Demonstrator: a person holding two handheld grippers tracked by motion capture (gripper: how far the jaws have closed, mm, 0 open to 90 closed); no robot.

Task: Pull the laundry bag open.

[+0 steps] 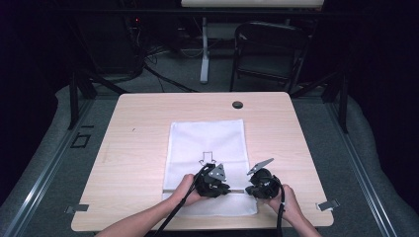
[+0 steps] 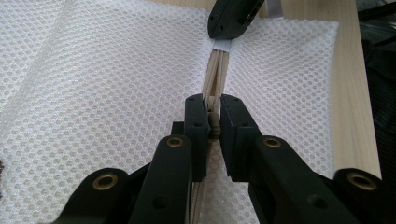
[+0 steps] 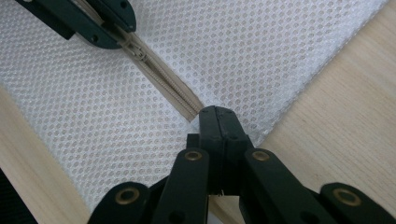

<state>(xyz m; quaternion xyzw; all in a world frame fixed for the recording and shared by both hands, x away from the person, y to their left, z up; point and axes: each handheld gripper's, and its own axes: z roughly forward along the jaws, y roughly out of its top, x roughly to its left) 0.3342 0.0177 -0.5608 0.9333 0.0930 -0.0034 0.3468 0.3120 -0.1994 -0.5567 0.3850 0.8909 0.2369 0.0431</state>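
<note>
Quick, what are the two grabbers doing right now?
Left gripper: shut on the zipper pull of the mesh bag.
Right gripper: shut on the zipper end.

I have a white mesh bag (image 1: 207,143) lying flat on the table, its long side running away from me, a printed arrow outline near its middle. The weave is a fine honeycomb net, slightly rippled. Across the near end runs a beige zipper (image 3: 163,84) — closed along the stretch I can see. Its small beige slider (image 2: 214,125) sits right between the fingers (image 2: 196,126) of my left gripper (image 2: 213,123), pinched there. The zipper's end, where the tape meets the bag's edge, is clamped between the fingers (image 3: 208,128) of my right gripper (image 3: 217,126) — the mesh spreads out on both sides of them.
</note>
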